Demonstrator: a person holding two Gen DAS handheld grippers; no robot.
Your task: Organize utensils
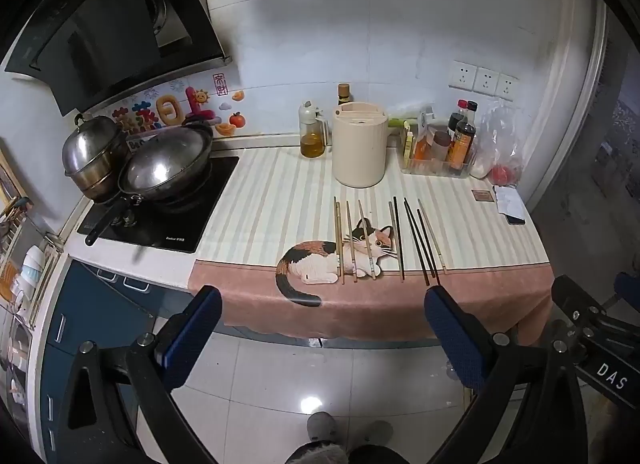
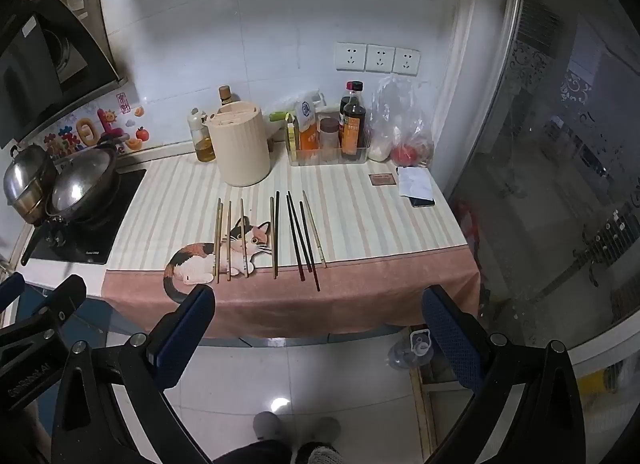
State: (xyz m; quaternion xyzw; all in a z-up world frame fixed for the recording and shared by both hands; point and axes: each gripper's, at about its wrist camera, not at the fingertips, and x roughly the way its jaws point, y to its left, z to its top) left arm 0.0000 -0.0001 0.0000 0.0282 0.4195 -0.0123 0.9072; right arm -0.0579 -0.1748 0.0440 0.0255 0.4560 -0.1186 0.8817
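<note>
Several chopsticks lie side by side on the striped cat-print cloth (image 1: 280, 199): light wooden ones (image 1: 351, 242) (image 2: 229, 240) on the left over the cat, dark ones (image 1: 418, 242) (image 2: 300, 238) on the right. A cream utensil holder (image 1: 360, 145) (image 2: 242, 143) stands upright behind them. My left gripper (image 1: 322, 304) is open and empty, held back in front of the counter edge. My right gripper (image 2: 318, 302) is open and empty, also short of the counter edge. The right gripper's body shows at the right edge of the left wrist view.
A stove (image 1: 160, 203) with a wok (image 1: 168, 161) and a steel pot (image 1: 94, 155) is at the left. An oil bottle (image 1: 312, 135), a tray of sauce bottles (image 1: 440, 147), a plastic bag (image 1: 500, 143) and a phone with papers (image 1: 510, 203) stand along the back and right. Glass door (image 2: 560, 183) at right.
</note>
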